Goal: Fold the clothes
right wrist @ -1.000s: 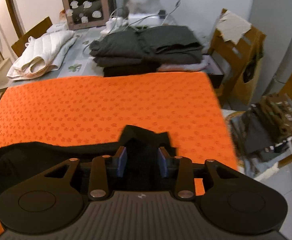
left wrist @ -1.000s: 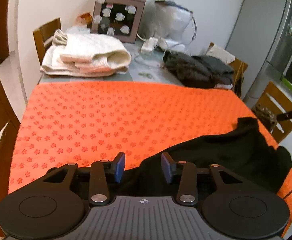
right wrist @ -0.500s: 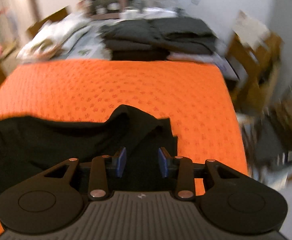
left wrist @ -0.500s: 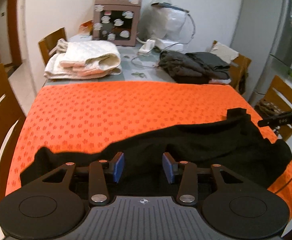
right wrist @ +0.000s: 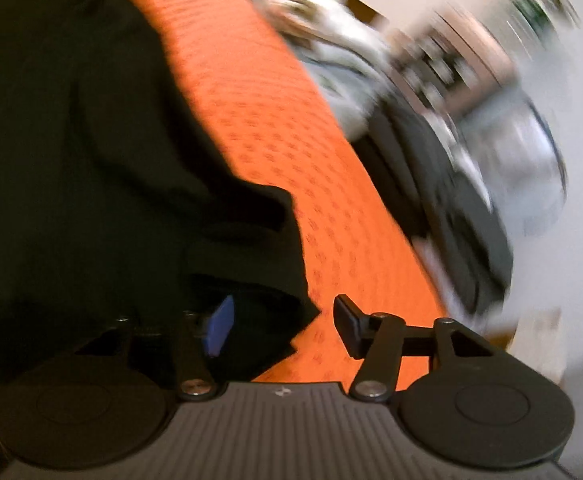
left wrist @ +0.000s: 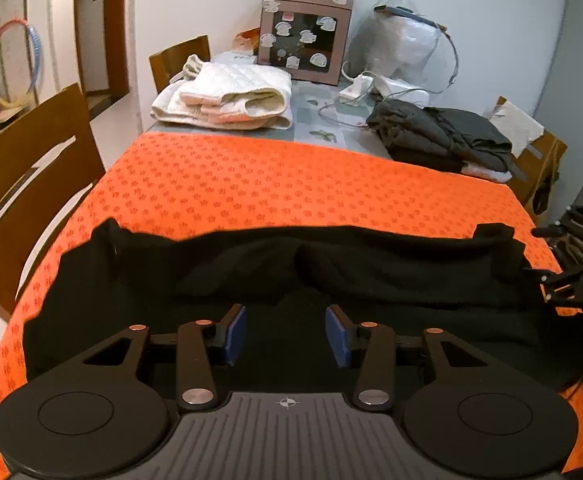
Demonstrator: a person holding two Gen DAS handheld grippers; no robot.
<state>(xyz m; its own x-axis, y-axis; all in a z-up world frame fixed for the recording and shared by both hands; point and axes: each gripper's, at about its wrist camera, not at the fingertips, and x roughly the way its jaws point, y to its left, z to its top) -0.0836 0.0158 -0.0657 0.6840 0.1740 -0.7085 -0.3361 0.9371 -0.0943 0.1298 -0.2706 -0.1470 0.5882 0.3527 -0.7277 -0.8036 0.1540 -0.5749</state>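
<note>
- One black garment (left wrist: 331, 280) lies spread on the orange-covered table (left wrist: 291, 184).
- Two grippers: left gripper (left wrist: 286, 334) jaws wide above it; right gripper (right wrist: 283, 328) jaws wide over its edge.

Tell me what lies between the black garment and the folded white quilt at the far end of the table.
In the left wrist view, only bare orange patterned cloth lies between the black garment and the folded white quilt; nothing rests on that stretch.

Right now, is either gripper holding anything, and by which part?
Nothing is held. The left gripper and right gripper both stand open above the crumpled black fabric garment on the orange patterned cloth.
</note>
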